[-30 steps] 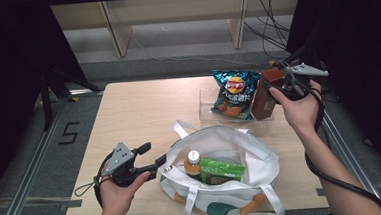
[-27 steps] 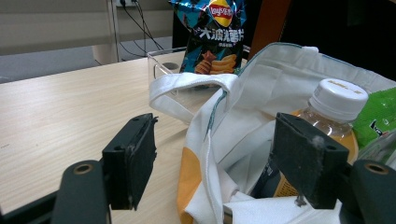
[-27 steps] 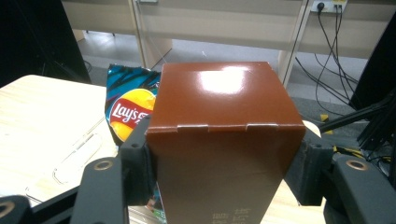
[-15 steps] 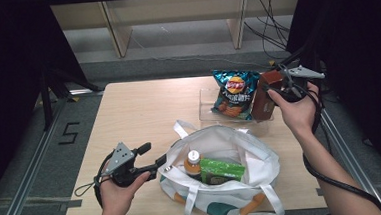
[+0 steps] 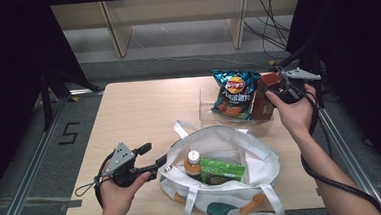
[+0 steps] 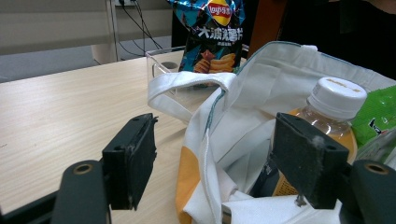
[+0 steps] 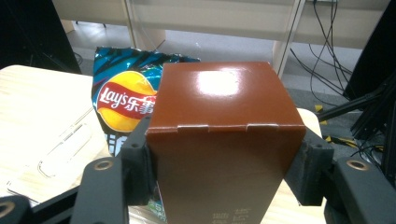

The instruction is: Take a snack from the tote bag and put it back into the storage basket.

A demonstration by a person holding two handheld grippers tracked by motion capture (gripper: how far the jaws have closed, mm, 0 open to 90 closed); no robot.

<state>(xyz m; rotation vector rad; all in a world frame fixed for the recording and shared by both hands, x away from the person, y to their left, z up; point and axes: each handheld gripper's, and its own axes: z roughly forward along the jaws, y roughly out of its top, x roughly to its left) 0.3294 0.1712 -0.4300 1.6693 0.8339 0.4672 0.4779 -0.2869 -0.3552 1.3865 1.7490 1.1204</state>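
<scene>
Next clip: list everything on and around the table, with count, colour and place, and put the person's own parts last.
Table: one, light wood, centre.
Clear tray: one, transparent, far right of table.
Chip bag: one, teal, upright in the tray.
Brown box: one, held beside the chip bag.
Tote bag: one, white, near edge.
Bottle: one, white-capped, in the tote.
Green packet: one, in the tote.
Left tongs: open, straddling the tote's rim.
Right tongs: shut on the brown box.
</scene>
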